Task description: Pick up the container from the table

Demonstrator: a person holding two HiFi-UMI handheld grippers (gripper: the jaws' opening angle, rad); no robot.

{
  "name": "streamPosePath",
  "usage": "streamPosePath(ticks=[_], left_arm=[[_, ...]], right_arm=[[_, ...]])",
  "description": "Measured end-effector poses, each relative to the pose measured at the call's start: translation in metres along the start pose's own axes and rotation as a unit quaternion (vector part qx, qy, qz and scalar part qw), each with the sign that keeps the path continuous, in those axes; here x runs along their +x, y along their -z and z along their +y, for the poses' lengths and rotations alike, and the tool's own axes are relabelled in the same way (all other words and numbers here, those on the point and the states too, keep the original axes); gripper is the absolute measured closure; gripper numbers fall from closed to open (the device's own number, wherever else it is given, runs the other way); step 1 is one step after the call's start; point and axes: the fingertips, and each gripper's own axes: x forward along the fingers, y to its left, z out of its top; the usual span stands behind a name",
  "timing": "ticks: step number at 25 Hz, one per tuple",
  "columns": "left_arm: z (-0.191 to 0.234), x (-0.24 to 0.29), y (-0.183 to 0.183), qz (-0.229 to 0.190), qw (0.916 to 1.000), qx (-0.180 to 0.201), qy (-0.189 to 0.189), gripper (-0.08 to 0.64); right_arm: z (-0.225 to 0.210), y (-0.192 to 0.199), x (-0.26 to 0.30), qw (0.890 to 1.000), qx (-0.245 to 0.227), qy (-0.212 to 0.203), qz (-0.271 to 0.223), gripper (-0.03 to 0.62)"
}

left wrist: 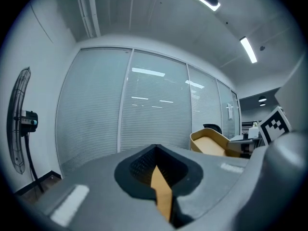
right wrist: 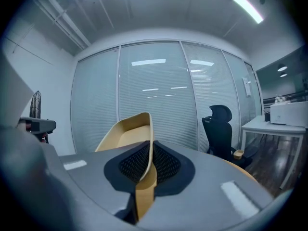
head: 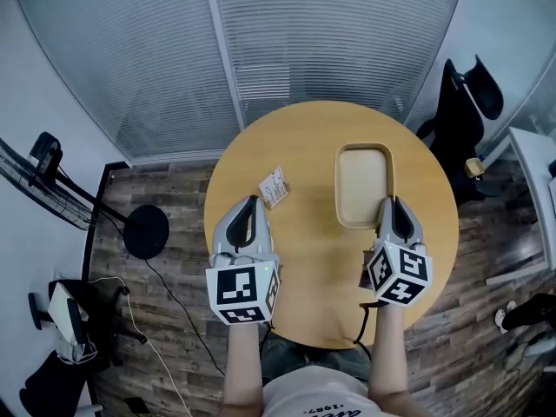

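Wood-plank floor to the left of the round tabletop carries a standing fan with a black disc base and a loose cable, so that side is cluttered. Beyond the tabletop's far edge, and close to it, runs a glass wall with blinds. A small card lies on the left half of the tabletop, just ahead of the left tongs, which are clenched with nothing between them. Bare wood spans the middle of the tabletop. Over its right half is the tan container, empty and held up off the wood. The right tongs are clamped on its near rim, so it juts out ahead of them. Right of the tabletop a black office chair stands close to the rim, and a white desk sits farther out.
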Motion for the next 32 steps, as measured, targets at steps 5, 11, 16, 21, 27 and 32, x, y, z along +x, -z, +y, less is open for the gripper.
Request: streamPosePath(ticks=[5, 11, 16, 21, 27, 32], left_arm=[[0.001, -0.002, -0.022, -0.022, 0.9997, 0.005, -0.001, 0.56], [0.005, -0.006, -0.044, -0.046, 0.9989, 0.012, -0.001, 0.56], [0.005, -0.01, -0.056, -0.058, 0.9982, 0.015, -0.003, 0.56], [0.007, -0.012, -0.063, -0.066, 0.9976, 0.021, -0.002, 0.56], [0.009, -0.014, -0.07, -0.071, 0.9972, 0.021, -0.001, 0.56], [0.009, -0.016, -0.072, -0.074, 0.997, 0.022, 0.0, 0.56]], right_arm=[[0.002, -0.028, -0.008, 1.0, 0.002, -0.002, -0.031, 0.549], [0.007, -0.052, -0.014, 0.998, 0.006, -0.003, -0.06, 0.549], [0.013, -0.067, -0.021, 0.997, 0.003, -0.012, -0.08, 0.549], [0.018, -0.076, -0.026, 0.996, 0.002, -0.016, -0.091, 0.549], [0.023, -0.084, -0.028, 0.995, -0.002, -0.019, -0.1, 0.549], [0.025, -0.088, -0.032, 0.994, -0.005, -0.019, -0.106, 0.549]])
